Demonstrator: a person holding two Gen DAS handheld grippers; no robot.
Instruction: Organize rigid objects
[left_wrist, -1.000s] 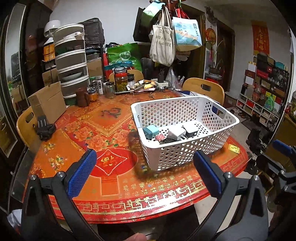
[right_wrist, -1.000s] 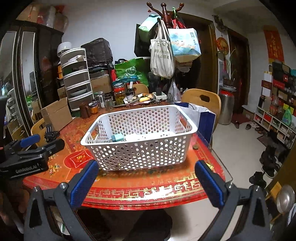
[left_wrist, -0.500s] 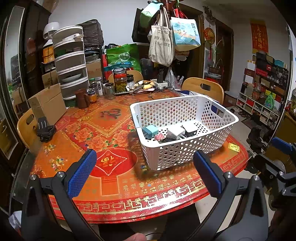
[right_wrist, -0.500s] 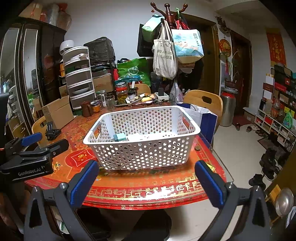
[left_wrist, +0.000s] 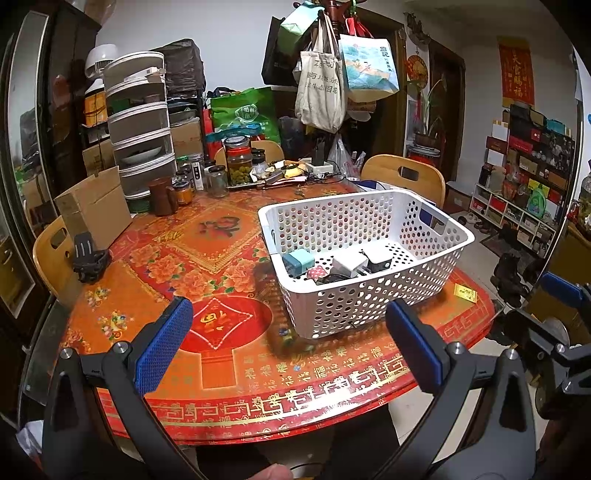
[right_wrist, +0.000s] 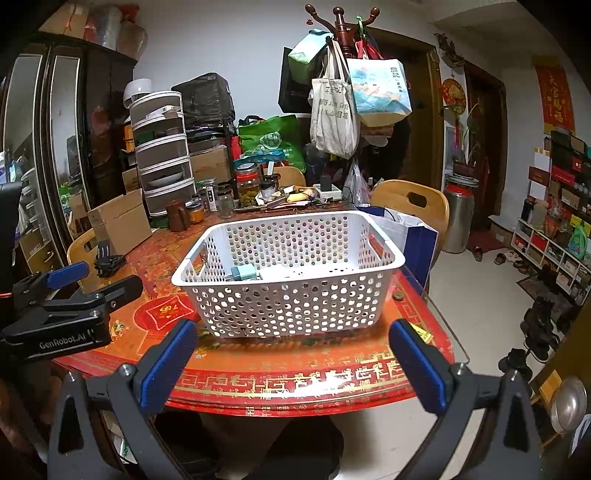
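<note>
left gripper (left_wrist: 288, 347): jaws wide apart, holding nothing
right gripper (right_wrist: 291, 362): jaws wide apart, holding nothing
basket (left_wrist: 436, 273): ahead of both tools, on table (left_wrist: 221, 369)
done: teal charger (left_wrist: 298, 261), white chargers (left_wrist: 351, 263) lie inside basket
left: yellow packet (left_wrist: 466, 293) beside basket, maybe; likely near finished

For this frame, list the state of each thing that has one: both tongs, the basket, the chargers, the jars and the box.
Left tongs: open, empty, held off the table edge.
Right tongs: open, empty.
White perforated plastic basket: upright on the table, partly filled.
Teal cube charger: inside the basket.
White charger blocks: inside the basket.
Large glass jar of green preserves: upright, lid on.
Brown cardboard box: closed, tilted.
</note>
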